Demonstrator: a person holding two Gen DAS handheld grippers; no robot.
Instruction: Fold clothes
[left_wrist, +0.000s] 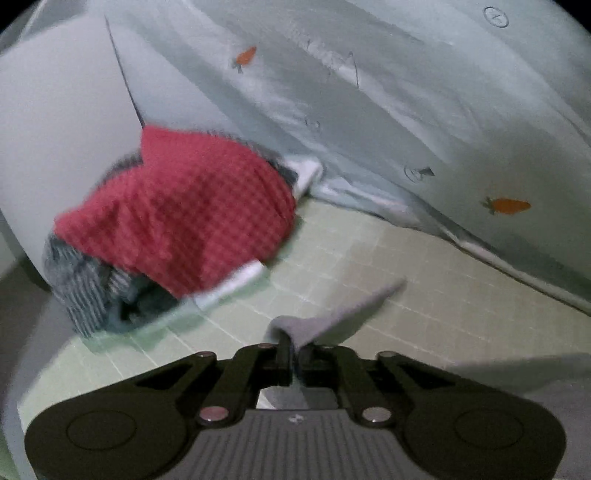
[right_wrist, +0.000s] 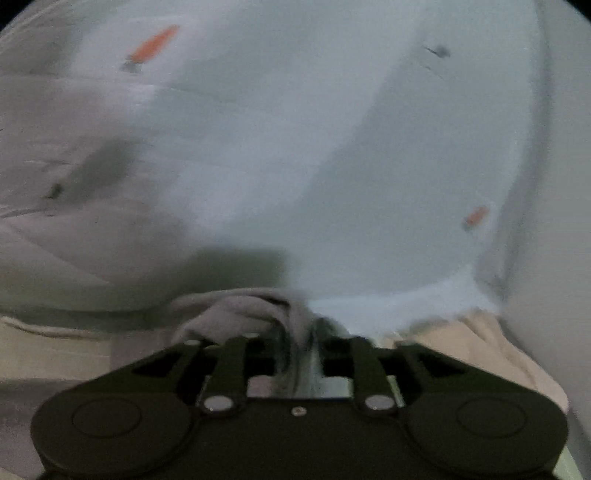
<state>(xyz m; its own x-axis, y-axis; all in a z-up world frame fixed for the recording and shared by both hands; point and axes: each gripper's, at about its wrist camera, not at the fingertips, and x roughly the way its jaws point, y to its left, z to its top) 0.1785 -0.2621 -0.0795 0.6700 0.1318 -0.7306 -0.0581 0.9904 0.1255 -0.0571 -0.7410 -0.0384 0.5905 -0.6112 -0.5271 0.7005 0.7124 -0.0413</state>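
Observation:
My left gripper is shut on a corner of a grey garment, held just above a pale green gridded mat. More of the grey cloth trails off to the lower right of that view. My right gripper is shut on a bunched fold of the same grey garment. The right wrist view is blurred. A pile of other clothes sits at the left of the left wrist view: a red waffle-knit piece lying over a grey striped one.
A pale blue sheet with small orange carrot prints rises behind the mat and fills most of the right wrist view. A white rounded object stands behind the pile. Beige cloth lies under the sheet's edge at the right.

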